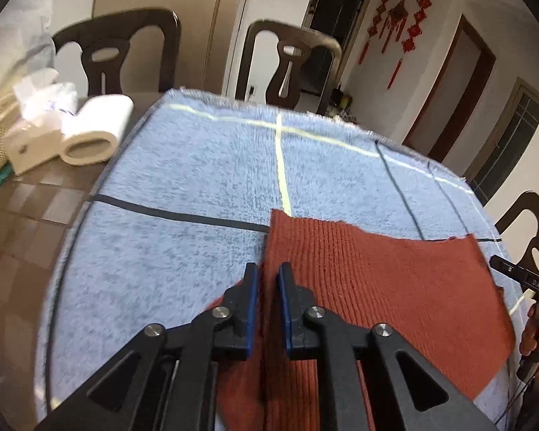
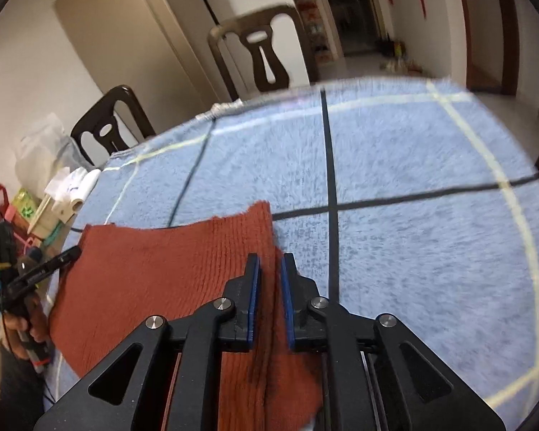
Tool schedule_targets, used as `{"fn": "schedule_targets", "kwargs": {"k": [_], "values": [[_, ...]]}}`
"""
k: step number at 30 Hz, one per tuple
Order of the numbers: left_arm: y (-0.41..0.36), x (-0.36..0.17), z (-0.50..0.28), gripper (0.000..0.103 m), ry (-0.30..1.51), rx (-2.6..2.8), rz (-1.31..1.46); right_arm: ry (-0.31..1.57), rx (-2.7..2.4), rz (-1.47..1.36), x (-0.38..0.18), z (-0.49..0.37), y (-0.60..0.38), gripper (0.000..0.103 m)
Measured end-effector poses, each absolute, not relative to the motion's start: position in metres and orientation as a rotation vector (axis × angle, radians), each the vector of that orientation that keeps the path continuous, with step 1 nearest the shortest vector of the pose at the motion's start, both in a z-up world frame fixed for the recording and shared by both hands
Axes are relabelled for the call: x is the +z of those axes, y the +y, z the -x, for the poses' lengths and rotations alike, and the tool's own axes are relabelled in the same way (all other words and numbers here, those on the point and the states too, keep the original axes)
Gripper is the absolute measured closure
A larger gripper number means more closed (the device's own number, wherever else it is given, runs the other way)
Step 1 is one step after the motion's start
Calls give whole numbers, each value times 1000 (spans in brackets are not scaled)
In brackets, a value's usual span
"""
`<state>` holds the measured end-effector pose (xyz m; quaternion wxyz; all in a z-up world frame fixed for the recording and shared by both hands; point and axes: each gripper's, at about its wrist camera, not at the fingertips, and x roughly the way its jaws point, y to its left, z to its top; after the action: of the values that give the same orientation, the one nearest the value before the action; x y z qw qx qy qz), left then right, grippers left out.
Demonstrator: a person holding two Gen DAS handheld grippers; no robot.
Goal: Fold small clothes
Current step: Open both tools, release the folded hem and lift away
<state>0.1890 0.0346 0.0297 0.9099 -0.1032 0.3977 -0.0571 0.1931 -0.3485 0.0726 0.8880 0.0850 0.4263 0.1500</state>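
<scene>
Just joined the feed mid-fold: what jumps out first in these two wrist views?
The rust-red knitted cloth stands out against the light blue checked towel covering the table. Each side edge of the cloth sits pinched between the narrowly parted jaws of the left gripper and the right gripper. White paper rolls lie on the bare table at the far left, dark chairs behind.

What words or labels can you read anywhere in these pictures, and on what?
"DAS": white letters on the other hand-held gripper at the right edge of the left view; they may be part of a longer word.
Blue print on the tissue pack: too blurred to read.
Green box: print too small to read.
</scene>
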Motion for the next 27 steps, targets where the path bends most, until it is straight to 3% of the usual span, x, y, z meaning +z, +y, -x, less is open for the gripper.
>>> {"fn": "schedule_targets", "kwargs": {"k": [3,7,16,27], "values": [[32,46,-164,81,779,-133,195,833,322,-110,91,-163,-340,83],[6,60,-123,74,748,-218,154,832,395,-56,92,-123,-316,82],[-67,18,-99,74,875,-377,41,905,474,94,55,-91,-258,82],[-88,13,-92,69,862,-396,-4,888,493,143,49,-78,-244,82]]}}
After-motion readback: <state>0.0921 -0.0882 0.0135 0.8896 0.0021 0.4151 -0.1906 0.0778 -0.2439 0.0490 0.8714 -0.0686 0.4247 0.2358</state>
